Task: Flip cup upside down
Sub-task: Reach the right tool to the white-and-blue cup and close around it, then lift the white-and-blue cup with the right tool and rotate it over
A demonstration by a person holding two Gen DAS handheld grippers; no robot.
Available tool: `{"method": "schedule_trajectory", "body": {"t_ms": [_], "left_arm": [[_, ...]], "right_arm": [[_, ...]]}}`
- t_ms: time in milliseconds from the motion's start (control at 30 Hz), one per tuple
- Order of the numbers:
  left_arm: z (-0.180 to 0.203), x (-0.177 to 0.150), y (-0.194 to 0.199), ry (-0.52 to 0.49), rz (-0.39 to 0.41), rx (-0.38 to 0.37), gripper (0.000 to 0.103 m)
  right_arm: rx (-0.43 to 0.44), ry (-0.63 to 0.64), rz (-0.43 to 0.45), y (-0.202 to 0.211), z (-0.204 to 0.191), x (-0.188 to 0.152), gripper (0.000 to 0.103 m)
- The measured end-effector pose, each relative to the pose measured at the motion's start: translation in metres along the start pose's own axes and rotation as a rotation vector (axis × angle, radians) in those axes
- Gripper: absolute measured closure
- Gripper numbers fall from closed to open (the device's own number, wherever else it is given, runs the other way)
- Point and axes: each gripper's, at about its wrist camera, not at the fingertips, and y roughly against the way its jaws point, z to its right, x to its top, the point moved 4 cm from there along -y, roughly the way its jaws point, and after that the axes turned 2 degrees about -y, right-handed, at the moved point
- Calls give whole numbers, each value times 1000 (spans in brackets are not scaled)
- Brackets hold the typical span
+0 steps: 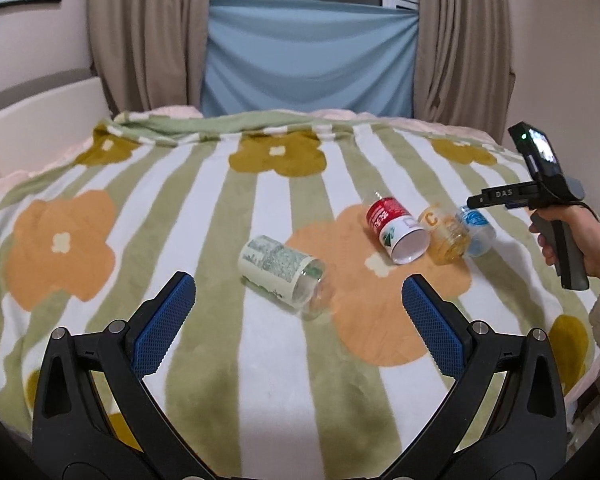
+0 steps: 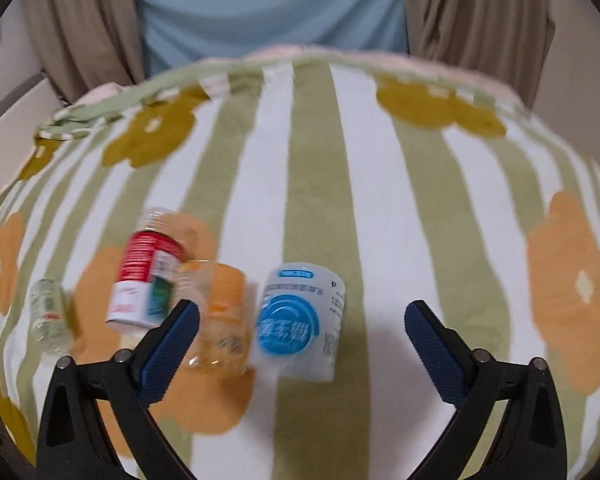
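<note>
Several plastic cups lie on their sides on a striped flower blanket (image 1: 204, 208). A green-label cup (image 1: 280, 272) lies just ahead of my open, empty left gripper (image 1: 298, 296). To its right lie a red-label cup (image 1: 396, 228), an orange cup (image 1: 444, 236) and a blue-label cup (image 1: 476, 230), side by side. In the right wrist view the blue-label cup (image 2: 300, 320) lies between the fingers of my open, empty right gripper (image 2: 302, 320), with the orange cup (image 2: 220, 316), red-label cup (image 2: 148, 280) and green-label cup (image 2: 50, 312) to its left.
The blanket (image 2: 380, 200) covers a bed. The hand-held right gripper (image 1: 540, 196) hovers over the bed's right side. Beige curtains (image 1: 140, 32) and a blue sheet (image 1: 308, 56) hang behind the far edge. A white headboard panel (image 1: 40, 120) stands at the left.
</note>
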Motion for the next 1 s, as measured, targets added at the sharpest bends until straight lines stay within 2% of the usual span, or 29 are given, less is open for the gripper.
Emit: {"method": "schedule_trajectory", "body": {"t_ms": [167,200,233,400,500,667,800,1000], "left_arm": [[3,-9,-21,24,-46,-16,0],[3,-10,-23,26,-50,-17,0],[4,-12,-24,28,-51,-21,0],[5,-11,-23,20,-32,-12,0],[1,-10,-20,36,-27,-11,0],[-3,-9,-16,38,-28,-13,0],[-11,-8,-7,41,-20,-9,0],[-28,-9,7,70,-11,-21,0]], "right_arm": [[46,-70,-82,-36,11,-2,6],[55,-80,-96,-41,13,-2,11],[62,-84,-110,-45,13,-3,21],[68,-71,-138,-55,14,-5,32],[96,-89,-148,-57,14,-4,42],[81,-94,-142,-55,9,-4,43],[65,-103,-77,-31,10,0,44],[164,-52,46,53,-28,-11,44]]}}
